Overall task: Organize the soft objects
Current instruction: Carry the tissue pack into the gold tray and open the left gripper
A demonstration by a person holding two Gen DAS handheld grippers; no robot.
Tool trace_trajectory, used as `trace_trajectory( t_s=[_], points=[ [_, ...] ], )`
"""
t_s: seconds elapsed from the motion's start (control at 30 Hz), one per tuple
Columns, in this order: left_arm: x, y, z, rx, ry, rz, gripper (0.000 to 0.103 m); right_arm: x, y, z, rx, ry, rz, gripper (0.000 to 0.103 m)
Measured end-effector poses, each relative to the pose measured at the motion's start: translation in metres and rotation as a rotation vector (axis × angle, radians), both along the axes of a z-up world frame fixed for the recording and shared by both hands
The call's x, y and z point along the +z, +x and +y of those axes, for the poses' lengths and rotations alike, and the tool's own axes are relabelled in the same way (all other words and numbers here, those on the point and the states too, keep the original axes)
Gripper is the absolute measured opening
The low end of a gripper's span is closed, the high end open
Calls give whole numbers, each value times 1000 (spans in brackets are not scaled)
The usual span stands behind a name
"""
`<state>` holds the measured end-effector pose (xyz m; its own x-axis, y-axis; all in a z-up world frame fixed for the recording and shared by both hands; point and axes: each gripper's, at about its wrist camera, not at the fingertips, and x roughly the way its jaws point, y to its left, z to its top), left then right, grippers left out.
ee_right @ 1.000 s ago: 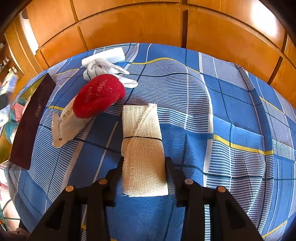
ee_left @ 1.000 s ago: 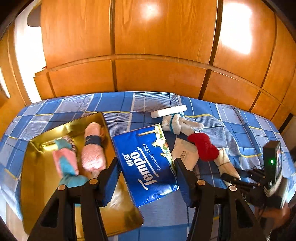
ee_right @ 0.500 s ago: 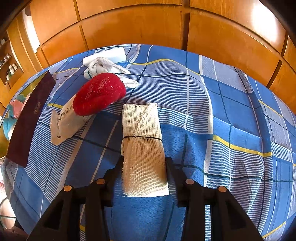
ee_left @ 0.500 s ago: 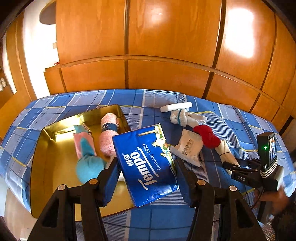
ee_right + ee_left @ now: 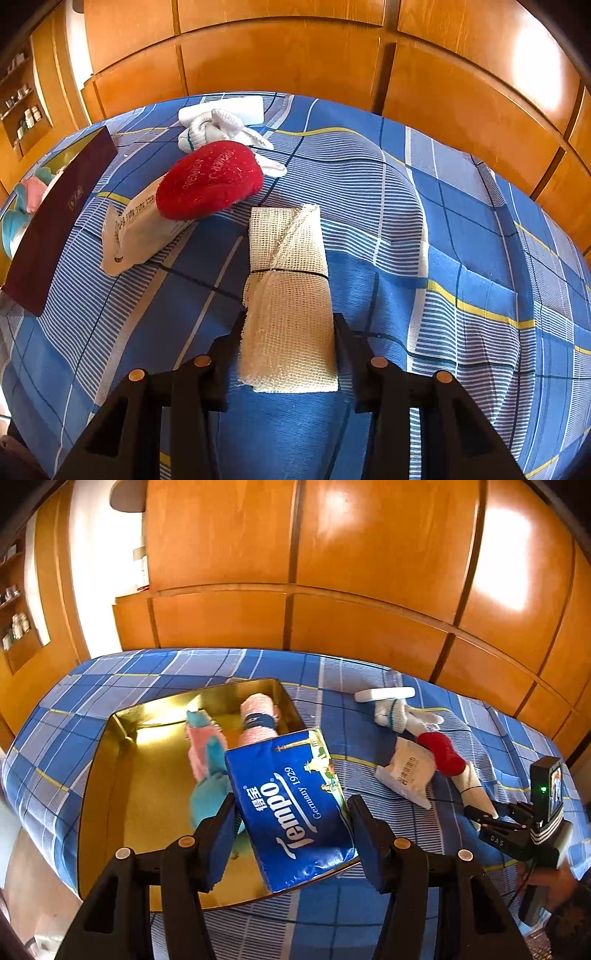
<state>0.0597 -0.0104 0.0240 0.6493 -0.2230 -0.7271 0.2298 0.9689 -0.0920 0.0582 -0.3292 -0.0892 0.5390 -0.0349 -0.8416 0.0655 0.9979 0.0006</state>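
Tempo tissue pack (image 5: 293, 808), a blue plastic-wrapped block with white lettering, sits clamped between the two fingers of the left gripper (image 5: 291, 834), which are clenched on its sides. It is held above the near right edge of the shiny gold metal tray (image 5: 122, 775), and the tray now lies further to the right and closer under the fingers than a second ago, so more of its floor shows. Ahead of the left finger, inside the tray, lie a pink-and-turquoise soft toy (image 5: 207, 760) and a rolled pink towel with a dark band (image 5: 256, 720). Ahead of the right finger, on the blue checked cloth (image 5: 332, 675) that covers the desk, rest a white wet-wipe packet (image 5: 406, 771), a red plush piece (image 5: 441, 753), a bundle of white socks (image 5: 397, 714) and a flat white bar (image 5: 384, 694).

The right gripper (image 5: 288, 354) has its fingers closed on the near end of a folded cream mesh cloth tied with a black band (image 5: 288, 288), which lies flat on the checked cloth (image 5: 461, 229) much as it did a second ago. Ahead and to the left of these fingers lie the red plush piece (image 5: 210, 181) on top of the wipe packet (image 5: 136, 236), with the socks (image 5: 214, 127) beyond.
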Motion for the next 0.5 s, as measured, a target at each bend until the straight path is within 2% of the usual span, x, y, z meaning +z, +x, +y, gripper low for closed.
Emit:
trace_trajectory(
  t_s=[0.23,0.37,0.5],
  points=[
    [-1,6,30,57,-23,10,59,0,-1,3,5,-15,-4,41],
    [4,21,71,149,-51,19,59,0,-2,4,8,-25,-6,41],
    [-3,43,107,229,-39,54,59,0,-1,4,9,-30,-5,41]
  ],
)
